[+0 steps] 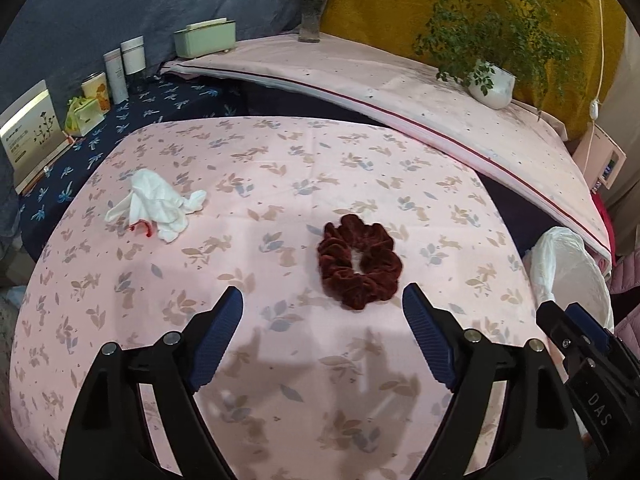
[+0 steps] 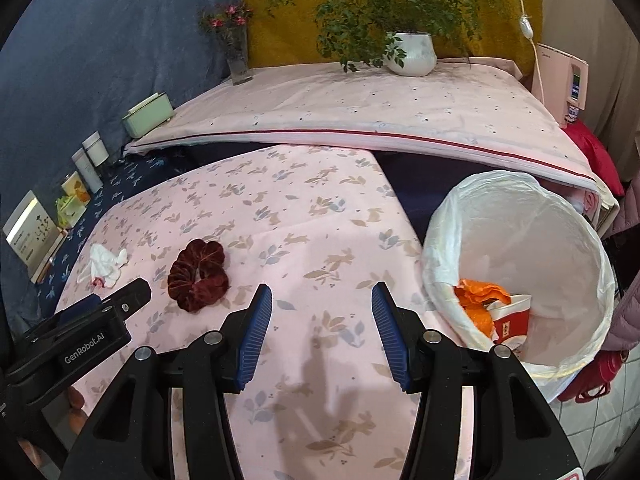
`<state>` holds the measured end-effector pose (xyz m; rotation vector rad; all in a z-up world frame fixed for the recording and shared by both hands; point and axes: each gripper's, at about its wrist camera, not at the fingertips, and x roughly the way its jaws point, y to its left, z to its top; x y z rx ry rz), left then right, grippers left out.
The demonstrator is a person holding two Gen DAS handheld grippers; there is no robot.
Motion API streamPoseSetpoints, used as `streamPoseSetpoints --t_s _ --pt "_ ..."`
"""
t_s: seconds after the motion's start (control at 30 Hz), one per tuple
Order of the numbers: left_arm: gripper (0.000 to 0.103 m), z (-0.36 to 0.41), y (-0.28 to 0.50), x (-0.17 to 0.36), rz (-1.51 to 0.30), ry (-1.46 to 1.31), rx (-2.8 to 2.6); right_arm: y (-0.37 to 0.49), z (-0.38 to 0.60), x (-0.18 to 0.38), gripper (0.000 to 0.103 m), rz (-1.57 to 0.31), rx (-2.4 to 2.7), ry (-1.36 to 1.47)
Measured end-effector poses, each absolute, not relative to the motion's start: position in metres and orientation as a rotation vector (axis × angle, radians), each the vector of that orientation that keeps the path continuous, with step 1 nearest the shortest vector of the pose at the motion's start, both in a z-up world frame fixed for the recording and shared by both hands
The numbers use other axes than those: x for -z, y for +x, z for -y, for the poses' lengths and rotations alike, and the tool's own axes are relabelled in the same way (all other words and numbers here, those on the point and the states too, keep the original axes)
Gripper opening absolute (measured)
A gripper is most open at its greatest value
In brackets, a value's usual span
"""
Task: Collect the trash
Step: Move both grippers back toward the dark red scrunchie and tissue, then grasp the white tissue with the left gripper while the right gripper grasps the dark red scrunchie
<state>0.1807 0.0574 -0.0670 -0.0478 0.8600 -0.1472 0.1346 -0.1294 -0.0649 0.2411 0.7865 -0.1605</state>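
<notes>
Hovering over the pink leaf-print worktop (image 1: 280, 184): left tongs (image 1: 322, 304), spread wide and empty; right tongs (image 2: 322, 302), apart, gripping nothing. Just ahead of the left tongs, dark red scrunchie (image 1: 359, 261); farther left, crumpled white tissue (image 1: 157, 208). Beside the worktop's right edge, lined trash bin (image 2: 516, 236) containing orange wrapper (image 2: 478, 300).

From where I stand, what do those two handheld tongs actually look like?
Both look alike: the left tongs and right tongs have chunky black plastic arms joined by round silver pins. Each ends in two fingers faced with dark blue ribbed pads. Seen from the other camera, the left body carries white "GenRobot.AI" lettering, and the right body shows "DAS". No cables or sleeves are visible.
</notes>
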Motion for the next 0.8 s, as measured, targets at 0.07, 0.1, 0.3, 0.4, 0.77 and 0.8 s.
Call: streamPoseSetpoints --t_s 0.07,0.1,0.3,0.4,0.77,0.8 --pt "0.080 -0.072 0.185 0.070 -0.861 -0.054 0.121 0.140 0.118 0.067 0.051 -0.796 0.145 0.229" --pt "0.080 -0.081 0.188 0.072 -0.864 -0.060 0.106 0.143 0.113 0.069 0.051 -0.800 0.139 0.224" --pt "0.083 -0.128 0.206 0.081 -0.873 -0.102 0.032 0.163 0.081 0.078 0.051 -0.828 0.103 0.186" --pt "0.084 -0.149 0.216 0.086 -0.877 -0.116 0.000 0.176 0.070 0.083 0.051 -0.841 0.093 0.177" --pt "0.089 -0.202 0.272 0.096 -0.879 -0.147 -0.083 0.229 0.042 0.107 0.051 -0.883 0.082 0.156" --pt "0.089 -0.204 0.278 0.097 -0.881 -0.148 -0.085 0.233 0.041 0.109 0.051 -0.887 0.082 0.157"
